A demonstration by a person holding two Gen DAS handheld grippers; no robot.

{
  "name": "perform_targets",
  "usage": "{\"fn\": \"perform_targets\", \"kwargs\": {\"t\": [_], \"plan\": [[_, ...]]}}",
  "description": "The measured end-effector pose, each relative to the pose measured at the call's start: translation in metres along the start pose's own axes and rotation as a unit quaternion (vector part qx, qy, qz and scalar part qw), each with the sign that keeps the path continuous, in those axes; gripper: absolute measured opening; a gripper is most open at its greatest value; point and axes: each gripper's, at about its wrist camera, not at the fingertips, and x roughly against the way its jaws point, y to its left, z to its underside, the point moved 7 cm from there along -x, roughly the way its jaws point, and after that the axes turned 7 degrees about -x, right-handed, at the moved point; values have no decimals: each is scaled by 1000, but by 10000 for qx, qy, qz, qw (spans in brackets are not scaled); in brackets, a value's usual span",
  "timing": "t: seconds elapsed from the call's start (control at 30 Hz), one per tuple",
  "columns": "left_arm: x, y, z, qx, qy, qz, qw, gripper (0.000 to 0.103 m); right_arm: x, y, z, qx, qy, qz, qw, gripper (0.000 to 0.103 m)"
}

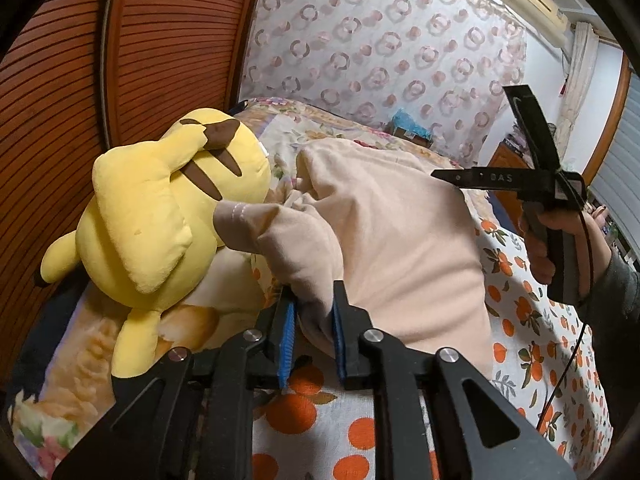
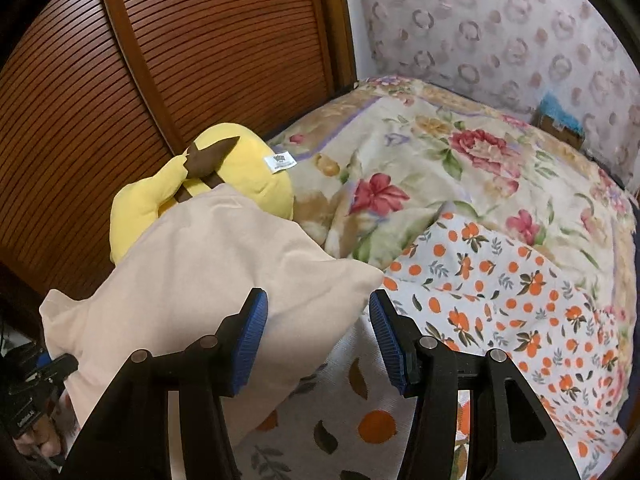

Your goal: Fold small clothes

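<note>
A pale beige garment (image 1: pixel 400 232) lies bunched on the orange-print sheet (image 1: pixel 532 320). My left gripper (image 1: pixel 314 316) is shut on a fold of it, cloth pinched between the blue pads. In the right wrist view the same garment (image 2: pixel 192 264) hangs lifted at the left. My right gripper (image 2: pixel 318 336) is open, its left pad against the cloth's edge, nothing held. The right gripper also shows in the left wrist view (image 1: pixel 540 184), held in a hand above the sheet.
A yellow plush toy (image 1: pixel 160 216) lies against the slatted wooden door (image 1: pixel 80 80), just left of the garment. A floral quilt (image 2: pixel 460 168) covers the far bed. A blue-topped box (image 2: pixel 560 120) sits by the patterned wall.
</note>
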Motion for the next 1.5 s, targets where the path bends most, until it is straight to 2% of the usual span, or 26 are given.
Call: {"fn": "perform_targets", "kwargs": {"t": [0.2, 0.23, 0.27, 0.4, 0.5, 0.57, 0.67, 0.87, 1.07, 1.3, 1.5], "plan": [[23, -6, -5, -277, -268, -48, 9992, 57, 34, 9, 28, 153, -362, 90, 9992, 55], [27, -8, -6, -335, -304, -81, 9989, 78, 41, 12, 33, 182, -424, 115, 9989, 55], [33, -10, -8, -384, -405, -59, 9984, 88, 48, 14, 39, 211, -487, 147, 9985, 55], [49, -23, -12, -638, -536, -61, 9965, 88, 80, 28, 67, 292, -722, 145, 9969, 55], [61, -37, -14, -777, -641, 64, 9949, 95, 107, 35, 91, 240, -879, 123, 9958, 55], [66, -47, -14, -856, -669, 142, 9940, 103, 134, 40, 114, 208, -1039, 168, 9942, 55], [78, -66, -14, -1026, -771, 256, 9914, 103, 152, 40, 129, 129, -1157, 216, 9930, 56], [97, -102, -11, -1301, -906, 394, 9866, 103, 203, 40, 177, -114, -1502, 446, 9876, 71], [113, -136, -5, -1490, -983, 540, 9825, 103, 246, 45, 217, -336, -1787, 671, 9810, 79], [132, -175, -5, -1762, -1086, 606, 9765, 103, 288, 51, 256, -620, -2134, 863, 9712, 83], [155, -202, -15, -1850, -1316, 569, 9722, 103, 325, 60, 274, -827, -2557, 1300, 9544, 83]]}}
